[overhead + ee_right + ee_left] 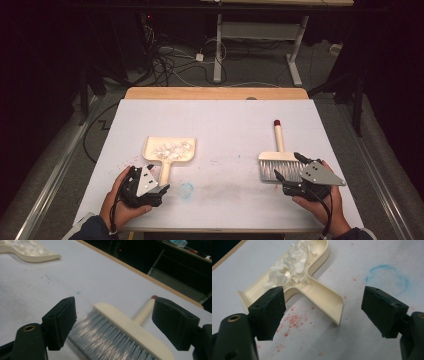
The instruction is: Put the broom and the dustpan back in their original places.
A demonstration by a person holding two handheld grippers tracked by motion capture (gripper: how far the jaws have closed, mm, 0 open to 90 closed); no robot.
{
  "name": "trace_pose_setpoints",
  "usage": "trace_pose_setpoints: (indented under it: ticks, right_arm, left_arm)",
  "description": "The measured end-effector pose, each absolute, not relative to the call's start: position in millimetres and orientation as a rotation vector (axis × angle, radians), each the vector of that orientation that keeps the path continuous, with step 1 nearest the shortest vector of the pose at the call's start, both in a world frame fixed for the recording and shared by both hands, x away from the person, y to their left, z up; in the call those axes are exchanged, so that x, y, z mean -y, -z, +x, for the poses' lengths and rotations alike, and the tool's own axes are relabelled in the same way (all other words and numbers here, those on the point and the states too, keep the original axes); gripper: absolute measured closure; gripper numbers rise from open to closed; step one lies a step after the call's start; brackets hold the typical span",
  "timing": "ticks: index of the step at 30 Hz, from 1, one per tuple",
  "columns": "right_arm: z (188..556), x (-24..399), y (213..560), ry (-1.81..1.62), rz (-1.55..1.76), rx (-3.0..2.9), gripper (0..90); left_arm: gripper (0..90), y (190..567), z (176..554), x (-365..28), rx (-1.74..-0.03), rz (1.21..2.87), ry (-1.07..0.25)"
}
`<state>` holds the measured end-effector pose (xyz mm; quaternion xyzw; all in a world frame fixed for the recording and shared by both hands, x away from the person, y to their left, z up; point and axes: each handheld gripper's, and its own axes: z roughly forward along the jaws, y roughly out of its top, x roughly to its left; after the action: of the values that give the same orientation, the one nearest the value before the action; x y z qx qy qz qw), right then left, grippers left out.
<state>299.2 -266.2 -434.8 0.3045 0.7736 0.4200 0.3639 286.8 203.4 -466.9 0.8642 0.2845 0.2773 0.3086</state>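
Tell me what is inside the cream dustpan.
The dustpan holds a heap of crumpled white paper scraps, piled from the middle of the tray toward its handle end. The scraps cover the tray floor beneath them, so anything under the heap stays hidden.

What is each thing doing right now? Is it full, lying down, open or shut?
Dustpan: lying flat, white paper scraps inside.
Brush: lying flat, bristles toward the person.
Left gripper: open, holding nothing, at the dustpan's handle.
Right gripper: open, holding nothing, over the bristles.
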Motion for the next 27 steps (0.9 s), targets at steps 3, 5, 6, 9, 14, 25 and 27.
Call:
trace_pose_setpoints:
  ticks: [3,5,6,9,14,25,27]
  right_arm:
    - [297.0,268.8,443.7,-1.085,0.81,-1.997,20.7]
    - [294.9,268.6,449.5,-1.064,0.812,-2.009,20.9]
    - [294.0,268.2,452.0,-1.048,0.806,-2.015,20.9]
    - [291.4,268.2,455.4,-1.05,0.807,-2.026,20.9]
    - [290.7,268.5,456.5,-1.045,0.8,-2.033,20.9]
    - [288.4,261.4,454.0,-1.03,0.774,-2.037,20.9]
    - [288.5,260.7,454.8,-1.021,0.767,-2.042,20.9]
  left_arm:
    - [19.0,467.0,286.7,-202.8,-0.742,2.29,-0.737]
    - [19.0,466.8,286.5,-202.9,-0.743,2.288,-0.735]
    - [19.0,466.9,286.3,-202.8,-0.744,2.29,-0.74]
    - [19.0,465.5,284.5,-202.3,-0.74,2.289,-0.753]
    - [19.0,465.3,283.3,-200.8,-0.731,2.293,-0.761]
    - [19.0,465.0,278.8,-201.7,-0.721,2.294,-0.765]
    - [19.0,465.5,279.4,-201.4,-0.721,2.296,-0.763]
